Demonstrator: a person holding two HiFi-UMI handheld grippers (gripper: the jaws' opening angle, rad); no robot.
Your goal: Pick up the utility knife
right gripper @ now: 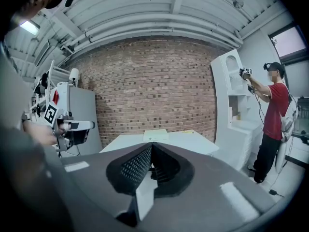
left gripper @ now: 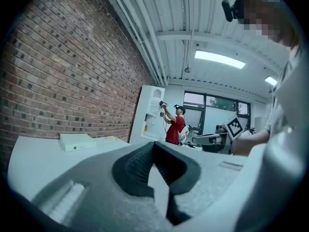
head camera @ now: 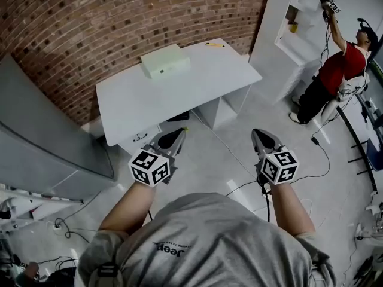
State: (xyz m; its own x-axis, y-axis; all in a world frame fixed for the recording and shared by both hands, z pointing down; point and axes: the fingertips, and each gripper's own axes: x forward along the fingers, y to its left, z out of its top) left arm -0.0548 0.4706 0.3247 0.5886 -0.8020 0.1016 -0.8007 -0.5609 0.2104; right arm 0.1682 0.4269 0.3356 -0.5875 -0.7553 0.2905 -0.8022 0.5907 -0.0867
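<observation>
The utility knife [head camera: 213, 44] is a small yellow object lying near the far right edge of a white desk [head camera: 197, 85]; it also shows as a yellow speck in the left gripper view [left gripper: 110, 137] and the right gripper view [right gripper: 188, 132]. Both grippers hang in the air in front of the desk, well short of the knife. My left gripper [head camera: 178, 132] has its jaws together with nothing between them [left gripper: 153, 144]. My right gripper [head camera: 258, 134] is likewise shut and empty [right gripper: 151, 145].
A pale green box [head camera: 164, 61] sits on the desk's far middle. A brick wall [head camera: 119, 23] runs behind it. A grey cabinet [head camera: 36, 130] stands at the left and a white shelf unit [head camera: 299, 17] at the right, where another person [head camera: 341, 64] reaches up. Cables [head camera: 323, 154] cross the floor.
</observation>
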